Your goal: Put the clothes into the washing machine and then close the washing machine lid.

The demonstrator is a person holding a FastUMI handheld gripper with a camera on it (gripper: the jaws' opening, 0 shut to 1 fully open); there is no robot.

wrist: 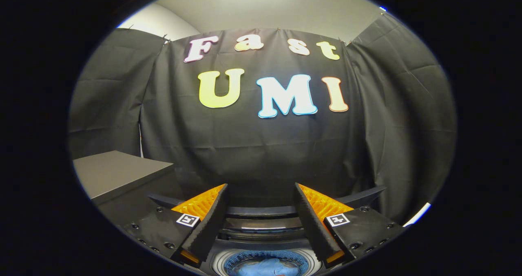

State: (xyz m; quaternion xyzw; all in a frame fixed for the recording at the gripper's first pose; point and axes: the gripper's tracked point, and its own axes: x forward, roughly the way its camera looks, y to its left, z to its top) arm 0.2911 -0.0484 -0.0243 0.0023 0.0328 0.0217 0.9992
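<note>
Gripper camera, above washer (265, 243), facing wall (close)

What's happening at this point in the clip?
A hand-held gripper hangs above an open top-loading washing machine, fingers spread apart and holding nothing. Blue clothing already lies in the drum below and between the fingers. The lid does not look closed yet. A grey box-like unit stands beside the machine, in front of the black cloth wall.

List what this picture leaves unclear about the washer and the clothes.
- Washing machine: its body is hidden below the open tool; lid position unclear.
- Blue clothes in the drum: partly hidden, so how many pieces is unknown.
- Grey box beside the washer: one corner seen, purpose unclear.
</note>
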